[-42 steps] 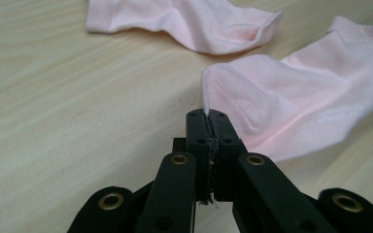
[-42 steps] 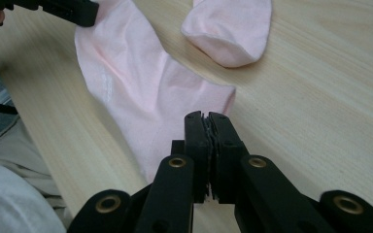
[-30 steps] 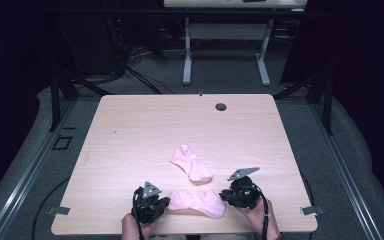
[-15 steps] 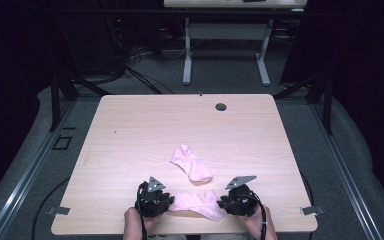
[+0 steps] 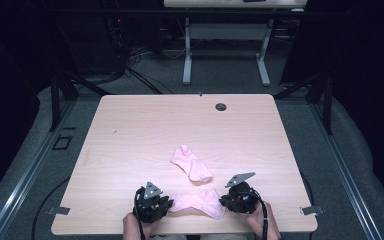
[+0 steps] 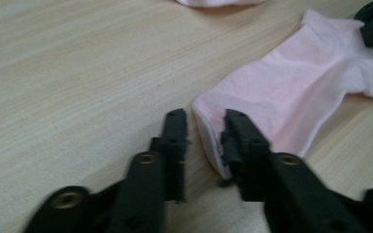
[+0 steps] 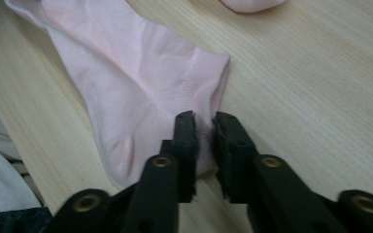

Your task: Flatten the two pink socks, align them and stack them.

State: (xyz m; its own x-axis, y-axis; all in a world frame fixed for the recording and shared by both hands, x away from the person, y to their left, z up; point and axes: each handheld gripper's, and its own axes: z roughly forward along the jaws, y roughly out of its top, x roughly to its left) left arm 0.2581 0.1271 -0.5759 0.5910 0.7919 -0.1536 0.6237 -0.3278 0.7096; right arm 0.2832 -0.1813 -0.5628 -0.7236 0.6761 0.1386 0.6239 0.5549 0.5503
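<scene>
I read both grippers as matte black. The left gripper [image 5: 153,204] and the right gripper [image 5: 238,198] each carry a grey three-cornered plate on top. Jaws are flat and blocky with ridged inner faces, with brass-coloured screw rings at the pivots. A black cable trails from each.
</scene>
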